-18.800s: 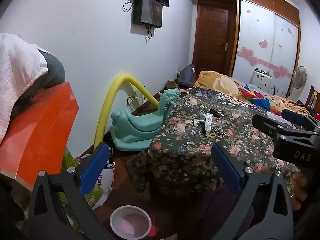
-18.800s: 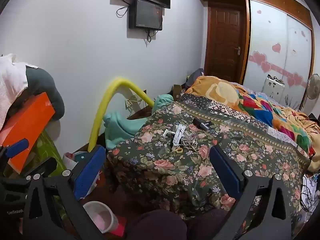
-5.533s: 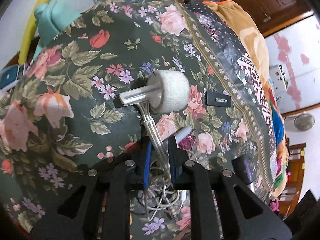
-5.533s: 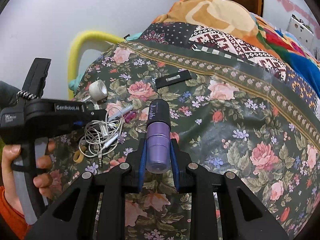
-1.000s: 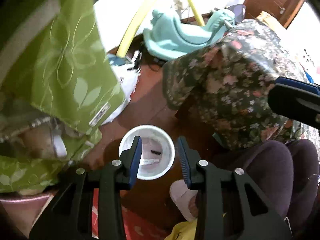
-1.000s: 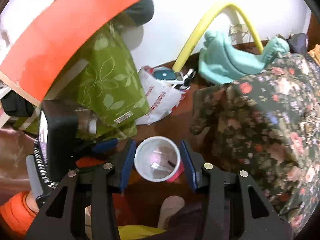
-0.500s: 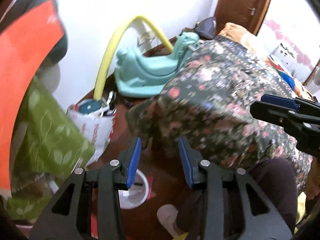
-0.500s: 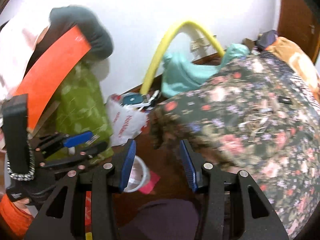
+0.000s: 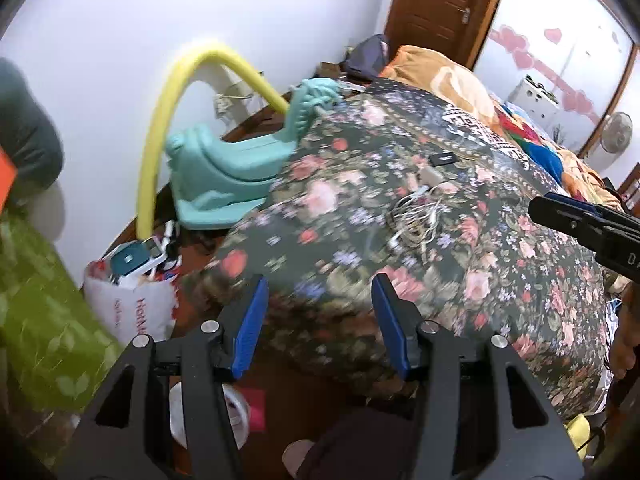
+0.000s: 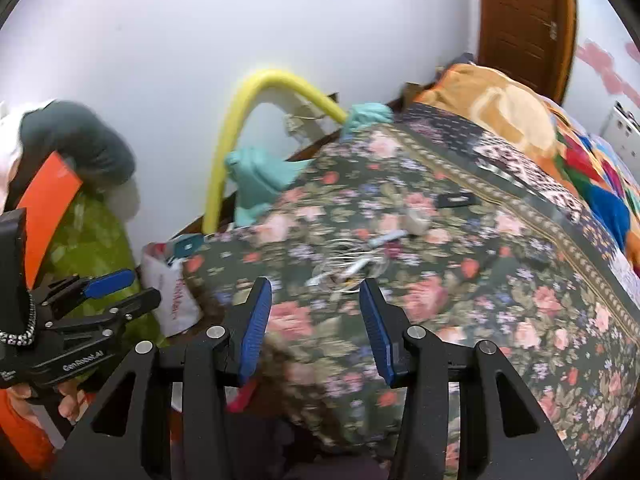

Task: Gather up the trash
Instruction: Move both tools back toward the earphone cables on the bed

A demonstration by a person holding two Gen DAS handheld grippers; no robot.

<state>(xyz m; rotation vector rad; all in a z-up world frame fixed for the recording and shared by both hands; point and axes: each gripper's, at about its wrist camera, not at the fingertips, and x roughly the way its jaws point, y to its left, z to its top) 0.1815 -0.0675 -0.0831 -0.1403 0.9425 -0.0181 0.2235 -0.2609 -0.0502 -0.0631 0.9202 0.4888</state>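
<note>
My left gripper (image 9: 320,316) is open and empty, over the near edge of the floral bedspread (image 9: 500,280). My right gripper (image 10: 314,318) is open and empty too, facing the same bed. A tangle of white cable (image 9: 416,220) lies on the bedspread, also in the right wrist view (image 10: 352,264). Beyond it lie a small white piece (image 10: 416,216) and a flat black piece (image 10: 456,199). The white trash cup (image 9: 236,416) stands on the floor below my left gripper, partly hidden by its finger.
A teal rocking toy (image 9: 224,168) and a yellow foam arch (image 9: 160,120) stand by the wall. A white shopping bag (image 9: 132,304) and a green bag (image 9: 36,320) sit on the floor at left. A brown door (image 9: 436,4) is at the far end.
Both grippers have swung up from above the white cup on the floor to face the bed. Both stay open and empty.
</note>
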